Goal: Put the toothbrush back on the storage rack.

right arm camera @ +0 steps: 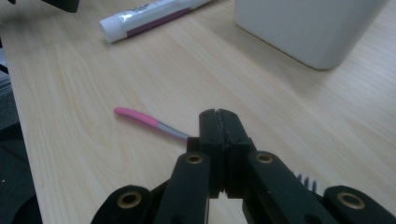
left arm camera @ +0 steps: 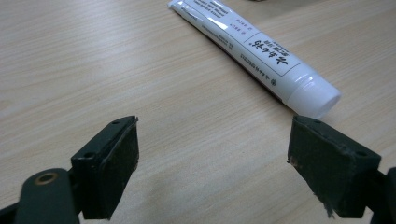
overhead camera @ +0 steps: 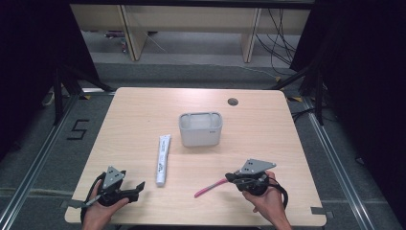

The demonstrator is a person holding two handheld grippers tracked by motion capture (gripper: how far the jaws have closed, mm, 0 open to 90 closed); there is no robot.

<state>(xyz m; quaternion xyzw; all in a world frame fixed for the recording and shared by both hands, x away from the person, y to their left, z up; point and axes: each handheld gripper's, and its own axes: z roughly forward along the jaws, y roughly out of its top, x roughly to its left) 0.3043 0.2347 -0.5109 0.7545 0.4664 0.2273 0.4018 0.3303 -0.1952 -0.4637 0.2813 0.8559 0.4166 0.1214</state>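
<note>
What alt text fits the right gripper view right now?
The right gripper has its fingers shut on a pink toothbrush, handle sticking out left, bristles right. Beyond lie a white toothpaste tube and a white basket.

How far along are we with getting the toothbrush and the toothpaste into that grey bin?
Nothing is in the grey bin yet. In hand: the right gripper is shut on the pink toothbrush, whose bristles show behind the jaws. The left gripper is open, with nothing between its pads. Left: carrying the toothbrush to the bin, and the toothpaste tube, lying untouched on the table.
</note>
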